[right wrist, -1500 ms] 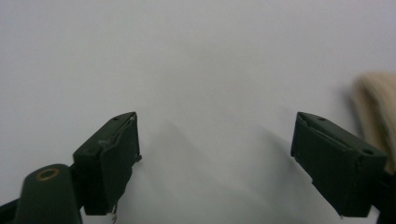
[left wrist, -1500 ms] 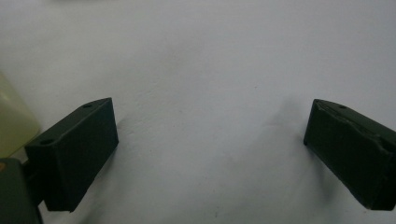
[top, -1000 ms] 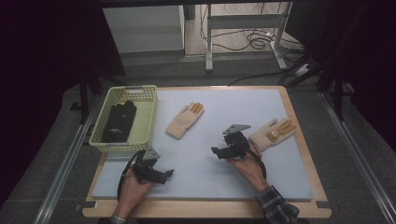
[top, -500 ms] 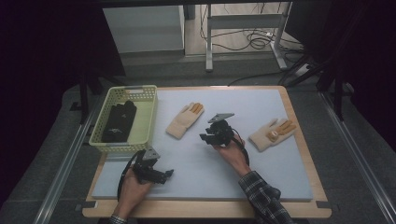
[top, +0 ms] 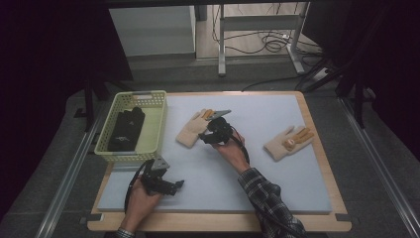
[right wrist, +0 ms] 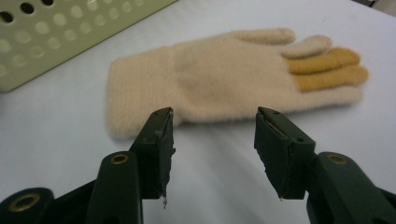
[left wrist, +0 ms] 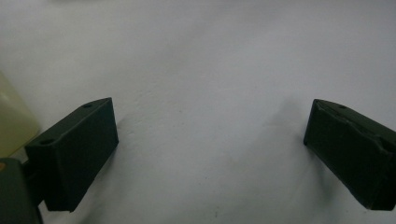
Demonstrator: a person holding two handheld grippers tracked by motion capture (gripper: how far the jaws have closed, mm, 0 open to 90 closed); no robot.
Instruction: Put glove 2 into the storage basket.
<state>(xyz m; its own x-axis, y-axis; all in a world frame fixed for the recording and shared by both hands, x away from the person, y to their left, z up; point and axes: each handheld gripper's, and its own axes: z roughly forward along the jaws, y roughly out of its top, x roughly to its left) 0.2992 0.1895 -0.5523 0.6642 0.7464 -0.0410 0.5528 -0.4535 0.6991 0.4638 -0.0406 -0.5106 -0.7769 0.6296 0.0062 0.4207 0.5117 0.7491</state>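
Observation:
A cream knitted glove with two orange fingers lies on the pale mat, left of centre. My right gripper sits just short of it and points at it. In the right gripper view its jaws stand apart just before the glove, having just been opening, with nothing between them. A matching glove lies on the mat's right side. My left gripper rests low over the mat near the front left, and its jaws stand wide open over bare mat.
A pale green perforated basket stands at the mat's left edge, holding a dark glove-like bundle. Its wall lies just beyond the near glove. The mat lies on a wooden table, with a metal frame and cables on the floor behind.
My right hand has moved left across the mat, from beside the right-hand glove to the left-hand glove. The left hand has stayed put.

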